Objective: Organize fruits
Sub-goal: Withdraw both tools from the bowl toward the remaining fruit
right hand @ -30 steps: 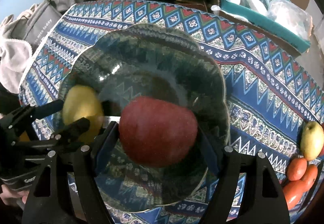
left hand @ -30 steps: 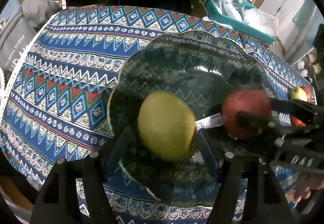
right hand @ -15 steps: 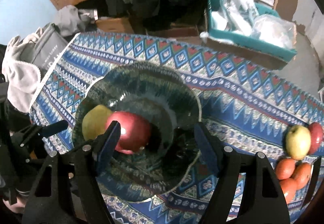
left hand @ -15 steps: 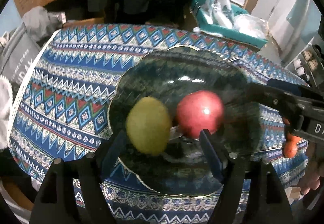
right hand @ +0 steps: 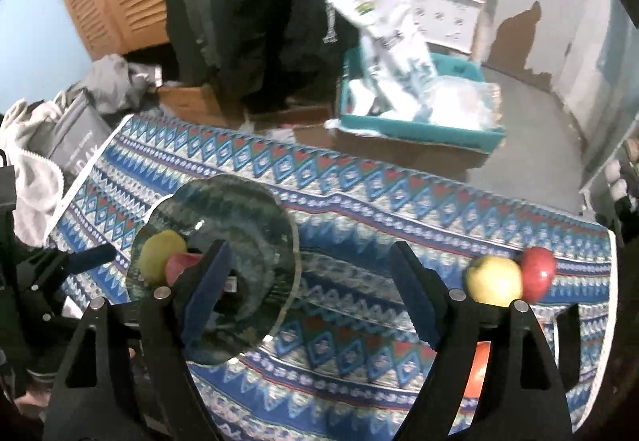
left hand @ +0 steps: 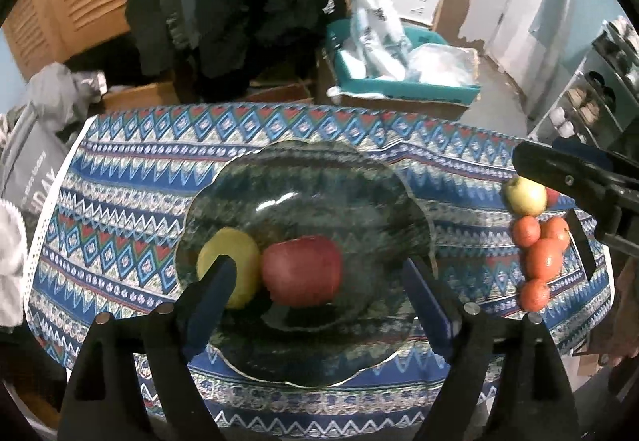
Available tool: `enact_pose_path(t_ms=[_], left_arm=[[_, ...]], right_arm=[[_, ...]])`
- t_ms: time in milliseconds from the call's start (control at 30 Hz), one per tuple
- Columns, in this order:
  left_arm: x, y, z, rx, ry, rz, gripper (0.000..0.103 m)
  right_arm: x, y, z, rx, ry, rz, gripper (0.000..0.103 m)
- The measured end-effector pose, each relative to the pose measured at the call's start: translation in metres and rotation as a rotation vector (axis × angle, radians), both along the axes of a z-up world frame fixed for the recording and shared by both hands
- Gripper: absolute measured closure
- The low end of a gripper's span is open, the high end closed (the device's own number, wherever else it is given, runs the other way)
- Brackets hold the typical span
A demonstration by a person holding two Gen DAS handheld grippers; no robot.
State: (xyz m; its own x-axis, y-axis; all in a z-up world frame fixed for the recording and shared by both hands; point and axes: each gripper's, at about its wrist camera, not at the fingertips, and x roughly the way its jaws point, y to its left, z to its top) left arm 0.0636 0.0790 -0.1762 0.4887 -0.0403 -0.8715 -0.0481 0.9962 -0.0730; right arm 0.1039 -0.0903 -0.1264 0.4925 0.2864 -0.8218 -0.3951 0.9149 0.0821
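Note:
A dark glass scalloped plate lies on the patterned tablecloth and holds a yellow-green fruit and a red apple side by side. My left gripper is open and empty, raised above the plate's near side. My right gripper is open and empty, above the cloth to the right of the plate. At the table's right end lie a yellow-green apple, a red apple and several orange fruits.
The blue patterned tablecloth covers a small table. Beyond it stand a teal crate with white bags, dark hanging clothes and a wooden louvred door. A grey bag sits at the left. The right gripper's finger shows at the right edge.
Both grippers let go of their fruit over the plate and pulled back and up. The right gripper swung right, toward the loose fruit. Both fruits now rest in the plate.

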Motion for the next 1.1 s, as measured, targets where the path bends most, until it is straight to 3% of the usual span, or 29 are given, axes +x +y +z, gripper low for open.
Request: enact_pose_path(t_ms=[333, 633, 867, 1100], left_arm=[[-0.002, -0.044, 0.035, 0.035, -0.078, -0.074, 0.016], [-0.003, -0.078, 0.049, 0.034, -0.101, -0.131, 0.016], [0.002, -0.101, 0.048, 0.035, -0.094, -0.165, 0.015], [0.008, -0.127, 0.036, 0.052, -0.071, -0.210, 0.014]], right_arm=[[-0.017, -0.059, 0.029, 0.003, -0.074, -0.100, 0.018], [-0.033, -0.102, 0.045, 0.010, -0.118, -0.161, 0.016], [-0.041, -0.132, 0.042, -0.003, -0.122, -0.208, 0.016], [-0.040, -0.160, 0.022, -0.014, -0.070, -0.256, 0.016]])
